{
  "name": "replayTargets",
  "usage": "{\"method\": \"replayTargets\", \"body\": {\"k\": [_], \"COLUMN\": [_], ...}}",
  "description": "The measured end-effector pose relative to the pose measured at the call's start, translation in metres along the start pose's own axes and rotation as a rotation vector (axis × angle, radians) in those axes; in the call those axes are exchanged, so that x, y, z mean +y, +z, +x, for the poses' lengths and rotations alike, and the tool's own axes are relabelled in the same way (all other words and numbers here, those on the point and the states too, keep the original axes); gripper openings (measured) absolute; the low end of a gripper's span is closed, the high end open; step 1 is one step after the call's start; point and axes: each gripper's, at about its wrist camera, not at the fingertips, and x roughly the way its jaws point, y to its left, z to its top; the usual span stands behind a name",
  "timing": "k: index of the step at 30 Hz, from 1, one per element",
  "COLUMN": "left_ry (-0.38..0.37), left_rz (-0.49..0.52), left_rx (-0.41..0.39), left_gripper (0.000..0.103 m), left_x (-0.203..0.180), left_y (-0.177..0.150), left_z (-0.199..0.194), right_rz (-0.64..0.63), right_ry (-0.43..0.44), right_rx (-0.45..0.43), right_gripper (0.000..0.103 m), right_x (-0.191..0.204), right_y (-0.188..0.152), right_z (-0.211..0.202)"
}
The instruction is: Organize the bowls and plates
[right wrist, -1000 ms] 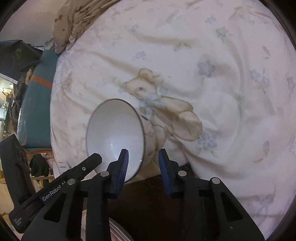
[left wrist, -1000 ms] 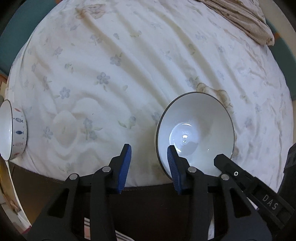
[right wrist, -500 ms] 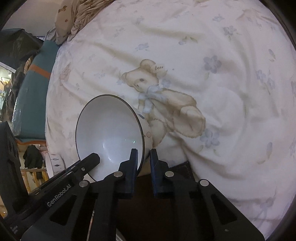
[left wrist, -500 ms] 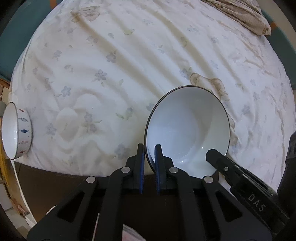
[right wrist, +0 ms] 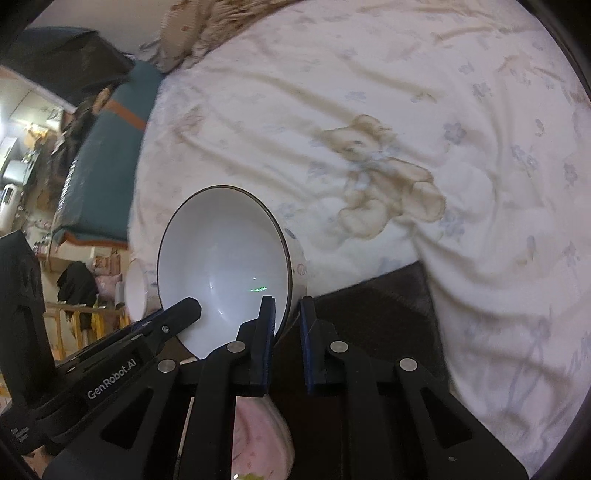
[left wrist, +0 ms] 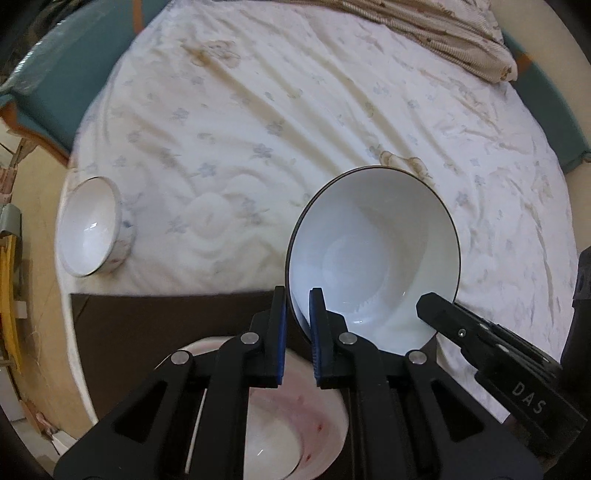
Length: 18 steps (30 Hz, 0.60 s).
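A white bowl with a dark rim (left wrist: 373,254) is held tilted above the bed by both grippers. My left gripper (left wrist: 298,325) is shut on its left rim. My right gripper (right wrist: 287,332) is shut on its right rim; the same bowl (right wrist: 221,266) fills the left middle of the right wrist view. A smaller white bowl with fish marks (left wrist: 92,227) lies on its side at the bed's left edge. A white plate with pink marks (left wrist: 291,432) lies below the left gripper on a dark surface.
The bed has a cream floral sheet with bear prints (left wrist: 295,129) and a striped blanket (left wrist: 436,33) at the far side. A dark brown surface (left wrist: 155,325) lies at the bed's near edge. Cluttered furniture (right wrist: 33,177) stands to the left.
Both grippers closed on the big bowl's rim, then lifted it back toward me. The plate below has come into view and the small bowl now shows its inside.
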Motion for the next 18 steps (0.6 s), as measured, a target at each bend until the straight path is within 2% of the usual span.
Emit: {"method": "replayTargets", "body": {"k": [9, 14, 18], "left_ry": [-0.101, -0.134, -0.174], "left_rz": [-0.007, -0.008, -0.019], "left_rx": [-0.044, -0.052, -0.062], "left_gripper": [0.009, 0.009, 0.01], "left_x": [0.051, 0.074, 0.093], "left_y": [-0.064, -0.099, -0.127], "left_z": [-0.065, -0.081, -0.08], "right_rz": [-0.07, -0.12, -0.129], "right_ry": [0.093, 0.121, 0.144], "right_rx": [-0.028, -0.036, -0.03], "right_gripper": [0.015, 0.016, 0.016], "right_x": [0.044, 0.067, 0.075], "right_y": [-0.063, -0.104, -0.134], "right_z": [-0.041, -0.052, -0.053]}}
